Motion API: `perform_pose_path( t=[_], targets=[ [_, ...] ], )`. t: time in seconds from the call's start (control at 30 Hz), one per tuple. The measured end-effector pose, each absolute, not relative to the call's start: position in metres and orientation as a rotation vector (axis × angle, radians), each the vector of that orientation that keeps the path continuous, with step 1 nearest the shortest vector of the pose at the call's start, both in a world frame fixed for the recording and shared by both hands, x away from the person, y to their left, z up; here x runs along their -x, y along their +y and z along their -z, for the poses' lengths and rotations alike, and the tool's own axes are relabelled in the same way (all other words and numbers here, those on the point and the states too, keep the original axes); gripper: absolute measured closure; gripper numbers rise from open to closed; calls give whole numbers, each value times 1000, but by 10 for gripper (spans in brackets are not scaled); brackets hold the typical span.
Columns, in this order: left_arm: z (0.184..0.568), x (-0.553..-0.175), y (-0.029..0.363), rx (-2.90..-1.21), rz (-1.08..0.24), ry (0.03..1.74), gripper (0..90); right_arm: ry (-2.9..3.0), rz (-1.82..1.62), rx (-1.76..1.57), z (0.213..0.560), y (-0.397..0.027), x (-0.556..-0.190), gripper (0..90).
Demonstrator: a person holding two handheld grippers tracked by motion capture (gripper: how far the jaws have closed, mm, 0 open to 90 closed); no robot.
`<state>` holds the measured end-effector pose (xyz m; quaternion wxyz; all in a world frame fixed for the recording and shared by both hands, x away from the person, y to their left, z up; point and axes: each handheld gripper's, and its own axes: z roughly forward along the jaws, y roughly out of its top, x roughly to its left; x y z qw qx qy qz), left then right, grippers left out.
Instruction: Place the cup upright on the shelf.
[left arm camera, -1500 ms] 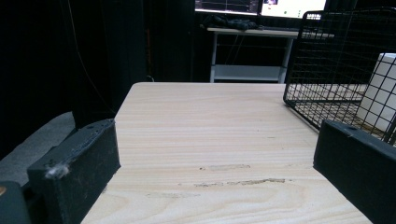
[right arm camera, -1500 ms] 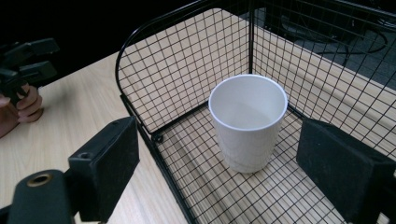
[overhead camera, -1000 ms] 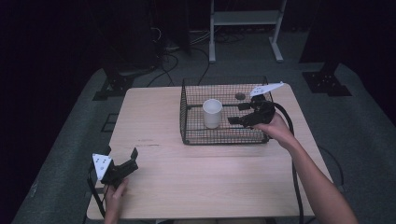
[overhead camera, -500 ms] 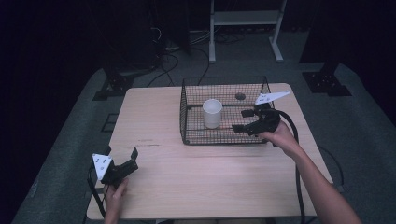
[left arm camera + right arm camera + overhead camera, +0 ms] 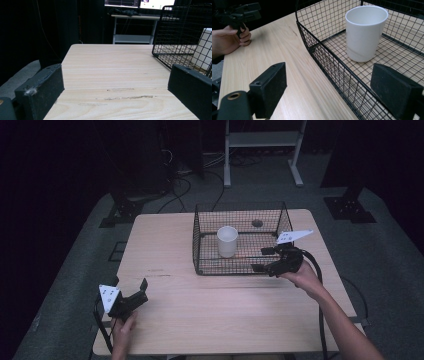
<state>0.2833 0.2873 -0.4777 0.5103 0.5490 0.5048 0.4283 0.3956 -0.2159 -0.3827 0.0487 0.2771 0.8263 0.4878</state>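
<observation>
A black wire basket (image 5: 240, 207) stands on the wooden table (image 5: 210, 315), right of centre, and a white cup (image 5: 227, 241) stands upright inside it. My right gripper (image 5: 258, 259) is at the basket's front right corner, open. Its view shows one jaw outside the basket's front wall (image 5: 329, 65) and the other over the inside, with the cup (image 5: 364, 32) ahead. Nothing is pressed between the pads. My left gripper (image 5: 128, 283) rests open near the table's front left, empty, and the basket (image 5: 175, 30) and cup (image 5: 203, 50) lie off to its right.
A small dark round thing (image 5: 257, 223) lies at the back of the basket. A white frame (image 5: 262, 140) and dark stand bases (image 5: 350, 202) are on the floor beyond the table. A cable (image 5: 320, 285) trails from the right gripper along the forearm.
My right gripper has come nearer the person and lower, from the basket's right side to its front right corner. The left gripper has kept still.
</observation>
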Motion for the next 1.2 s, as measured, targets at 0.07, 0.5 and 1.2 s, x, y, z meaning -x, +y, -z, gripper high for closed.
perform_pose_path(
  t=[0.07, 0.5, 1.2],
  targets=[
    [478, -283, 287, -1322, -1032, 1216, 0, 2510, -1492, -849, 384, -218, -394, 129],
    [478, -283, 287, -1325, -1032, 1215, 0, 2510, -1456, -847, 393, -228, -381, 129],
    [478, -283, 287, -1328, -1037, 1214, 0, 2470, -1436, -861, 417, -242, -354, 130]
  ],
)
